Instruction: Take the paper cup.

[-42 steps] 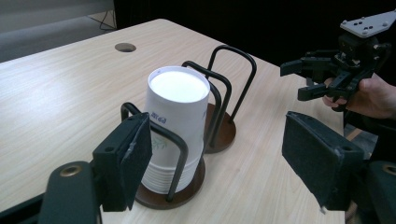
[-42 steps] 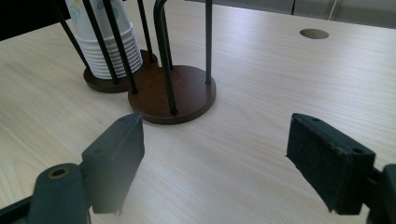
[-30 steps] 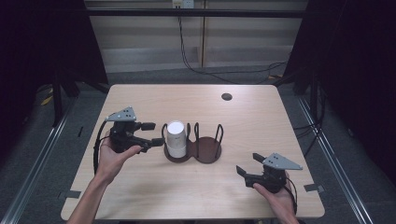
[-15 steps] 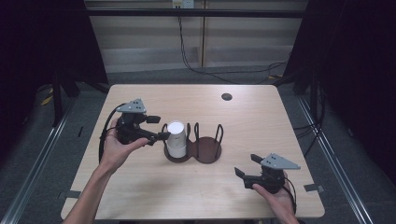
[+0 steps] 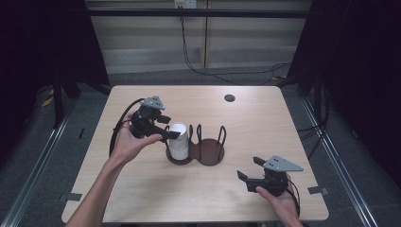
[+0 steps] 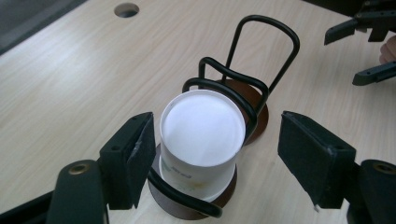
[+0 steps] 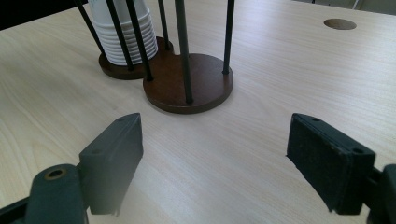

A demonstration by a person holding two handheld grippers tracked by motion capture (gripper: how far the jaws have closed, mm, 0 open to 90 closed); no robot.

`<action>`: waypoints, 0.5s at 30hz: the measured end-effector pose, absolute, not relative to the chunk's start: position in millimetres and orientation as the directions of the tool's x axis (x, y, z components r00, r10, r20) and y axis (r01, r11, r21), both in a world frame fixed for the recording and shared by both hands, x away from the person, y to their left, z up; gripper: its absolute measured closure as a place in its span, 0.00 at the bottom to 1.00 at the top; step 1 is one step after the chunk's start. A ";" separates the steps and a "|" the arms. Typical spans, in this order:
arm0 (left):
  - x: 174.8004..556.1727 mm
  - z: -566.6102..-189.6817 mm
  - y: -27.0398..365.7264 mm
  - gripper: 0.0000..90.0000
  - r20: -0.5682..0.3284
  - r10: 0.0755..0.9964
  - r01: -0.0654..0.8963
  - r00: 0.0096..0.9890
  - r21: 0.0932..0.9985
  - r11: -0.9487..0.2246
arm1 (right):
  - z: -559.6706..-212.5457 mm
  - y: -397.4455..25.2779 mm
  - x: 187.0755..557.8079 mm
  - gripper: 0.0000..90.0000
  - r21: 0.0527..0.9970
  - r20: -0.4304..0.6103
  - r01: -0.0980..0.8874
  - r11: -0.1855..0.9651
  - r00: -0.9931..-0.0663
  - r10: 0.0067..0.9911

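My left gripper [image 6: 212, 154] is open around the upright stack of paper cups [image 6: 201, 140]; my open right gripper [image 5: 249, 176] is far off.

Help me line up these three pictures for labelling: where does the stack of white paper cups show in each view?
High view: the cup stack stands mid-table in the left ring of the wire holder, beside the left gripper.
Left gripper view: cup stack at centre, between the open jaws, seen from above.
Right gripper view: cup stack at top left, behind the wires.
Shared landmark: the round hole in the table.
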State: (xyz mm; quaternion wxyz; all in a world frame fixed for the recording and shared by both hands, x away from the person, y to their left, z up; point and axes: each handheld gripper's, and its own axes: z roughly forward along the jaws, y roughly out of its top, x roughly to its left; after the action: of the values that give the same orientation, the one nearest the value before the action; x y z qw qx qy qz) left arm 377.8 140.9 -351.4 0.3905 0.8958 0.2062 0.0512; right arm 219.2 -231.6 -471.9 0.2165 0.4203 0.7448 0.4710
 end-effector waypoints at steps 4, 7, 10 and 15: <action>383.8 -349.9 135.7 0.30 -0.062 0.404 0.334 0.913 0.681 -0.652 | -471.9 -230.7 218.5 0.20 0.882 0.062 0.420 0.215 -0.554 0.830; 386.4 -349.0 128.6 0.29 -0.046 0.402 0.333 0.915 0.650 -0.683 | -471.9 -230.4 219.0 0.20 0.880 0.064 0.423 0.215 -0.554 0.830; 386.9 -348.0 122.3 0.29 -0.031 0.413 0.339 0.910 0.629 -0.699 | -472.0 -230.5 218.8 0.20 0.881 0.063 0.422 0.216 -0.556 0.829; 392.3 -348.9 118.4 0.34 -0.030 0.403 0.342 0.915 0.588 -0.733 | -472.0 -230.7 218.3 0.20 0.881 0.061 0.419 0.220 -0.561 0.826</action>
State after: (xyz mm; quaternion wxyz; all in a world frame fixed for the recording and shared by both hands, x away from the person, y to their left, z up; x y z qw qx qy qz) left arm 392.3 118.4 -348.9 0.3054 0.9296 0.2004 0.0499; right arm 218.3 -230.7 -472.0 0.2178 0.4149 0.7499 0.4669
